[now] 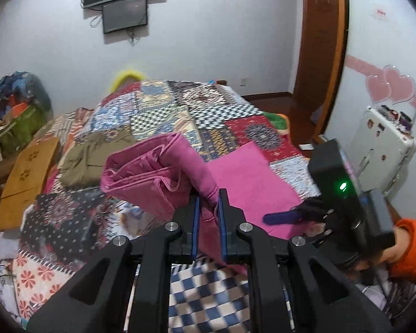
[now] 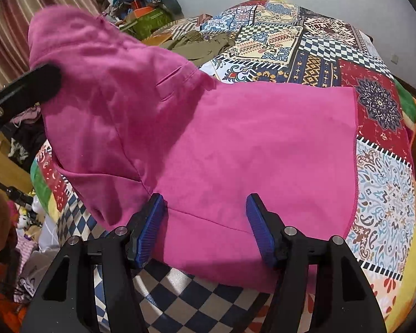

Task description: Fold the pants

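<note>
The pink pants (image 2: 235,144) lie on the patchwork bedspread (image 2: 305,41), one end flat and the other end lifted. My left gripper (image 1: 208,213) is shut on the lifted end of the pink pants (image 1: 158,172) and holds it above the bed, folded over toward the flat part. My right gripper (image 2: 205,222) is open, its blue pads (image 2: 149,233) resting over the flat part of the pants near the bed's near edge. The right gripper also shows in the left wrist view (image 1: 280,217). The left gripper's finger shows at the left of the right wrist view (image 2: 25,88).
Olive-green clothing (image 1: 94,155) lies on the bed beyond the pants. A cardboard box (image 1: 27,177) and a pile of bags (image 1: 19,111) stand left of the bed. A white appliance (image 1: 382,141) and a wooden door (image 1: 321,41) are at the right.
</note>
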Demonstrator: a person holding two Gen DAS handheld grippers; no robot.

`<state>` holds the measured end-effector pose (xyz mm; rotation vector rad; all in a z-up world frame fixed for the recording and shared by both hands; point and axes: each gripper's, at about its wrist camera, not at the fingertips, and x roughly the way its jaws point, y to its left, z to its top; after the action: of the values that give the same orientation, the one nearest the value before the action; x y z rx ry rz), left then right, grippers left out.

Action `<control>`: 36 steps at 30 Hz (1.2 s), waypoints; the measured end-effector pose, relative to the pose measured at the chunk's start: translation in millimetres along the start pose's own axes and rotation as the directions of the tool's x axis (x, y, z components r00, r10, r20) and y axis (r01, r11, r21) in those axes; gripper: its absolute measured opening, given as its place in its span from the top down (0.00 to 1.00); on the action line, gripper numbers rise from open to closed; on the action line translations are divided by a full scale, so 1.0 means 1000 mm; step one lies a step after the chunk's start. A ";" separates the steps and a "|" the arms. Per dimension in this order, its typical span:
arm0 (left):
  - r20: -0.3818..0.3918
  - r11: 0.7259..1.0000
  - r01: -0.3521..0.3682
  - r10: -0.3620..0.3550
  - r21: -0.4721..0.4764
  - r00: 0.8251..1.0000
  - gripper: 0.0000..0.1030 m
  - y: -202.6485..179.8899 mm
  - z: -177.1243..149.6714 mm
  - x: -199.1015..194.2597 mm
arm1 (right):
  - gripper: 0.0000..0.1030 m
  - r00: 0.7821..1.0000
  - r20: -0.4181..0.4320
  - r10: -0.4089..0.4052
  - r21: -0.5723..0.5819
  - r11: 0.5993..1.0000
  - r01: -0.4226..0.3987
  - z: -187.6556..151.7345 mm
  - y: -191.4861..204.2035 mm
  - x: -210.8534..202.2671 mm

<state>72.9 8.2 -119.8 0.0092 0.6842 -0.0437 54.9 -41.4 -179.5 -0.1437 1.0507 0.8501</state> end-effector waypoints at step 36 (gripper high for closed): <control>-0.081 0.974 0.209 -0.202 0.085 0.976 0.91 -0.080 0.038 0.046 | 0.41 0.988 0.118 -0.104 0.210 0.975 0.078 -0.036 -0.082 -0.063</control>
<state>129.0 -74.1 -118.7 0.0292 0.7523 -0.2753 71.1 -149.5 -170.7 0.0362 0.9968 0.6545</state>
